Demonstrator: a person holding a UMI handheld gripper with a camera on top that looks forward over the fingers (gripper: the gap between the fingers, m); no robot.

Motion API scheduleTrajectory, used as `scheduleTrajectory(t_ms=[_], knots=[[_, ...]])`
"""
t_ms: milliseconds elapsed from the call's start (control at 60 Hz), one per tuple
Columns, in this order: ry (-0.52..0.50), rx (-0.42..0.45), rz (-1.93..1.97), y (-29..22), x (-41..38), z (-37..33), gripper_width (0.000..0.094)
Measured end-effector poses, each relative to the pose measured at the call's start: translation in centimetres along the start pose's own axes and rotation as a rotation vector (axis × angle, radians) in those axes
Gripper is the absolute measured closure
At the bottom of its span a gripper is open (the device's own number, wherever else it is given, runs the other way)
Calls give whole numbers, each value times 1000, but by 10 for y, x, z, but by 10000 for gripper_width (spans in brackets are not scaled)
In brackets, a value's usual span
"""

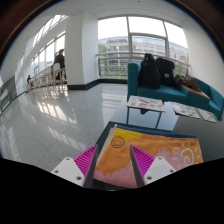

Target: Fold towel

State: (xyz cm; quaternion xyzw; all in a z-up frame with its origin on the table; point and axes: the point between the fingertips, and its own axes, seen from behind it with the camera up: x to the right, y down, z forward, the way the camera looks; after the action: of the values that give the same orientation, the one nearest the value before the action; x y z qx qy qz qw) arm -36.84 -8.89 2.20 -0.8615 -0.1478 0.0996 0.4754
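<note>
A colourful towel [150, 150], orange and pink with a smiley face near its left corner, lies flat on a dark table [200, 135]. My gripper [117, 165] is open and low over the table's near edge. The towel's near part lies between the two fingers, with a dark gap on each side. The pink pads [85, 160] flank it left and right. The rest of the towel stretches ahead and to the right of the fingers.
Beyond the table stands a low white table [160, 108] with papers on it. Behind that is a teal sofa [135, 78] with a black backpack [150, 72]. A shiny white floor [60, 110] spreads left. A person [60, 62] stands by the far windows.
</note>
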Motion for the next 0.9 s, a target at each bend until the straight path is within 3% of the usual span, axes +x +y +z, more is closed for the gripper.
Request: scheduleTrajectory(t_ms=[67,133,233,300,367,383,550,617,750,900], knots=[[-1,-38,-2,7,10,22,330],[13,-94,-14,18,-1,31,406],[38,-69,-91,15,-5,31,531],[40,-69,-87,13,-11,31,653],[85,-54,-96,9,0,33,875],[99,-53,-88,10,17,41,895],[40,-63,20,4,5,23,895],[45,-7,66,-18,17,3,895],[105,87,105,-54,80,-47,895],[238,86,158,-38,186,-69,896]])
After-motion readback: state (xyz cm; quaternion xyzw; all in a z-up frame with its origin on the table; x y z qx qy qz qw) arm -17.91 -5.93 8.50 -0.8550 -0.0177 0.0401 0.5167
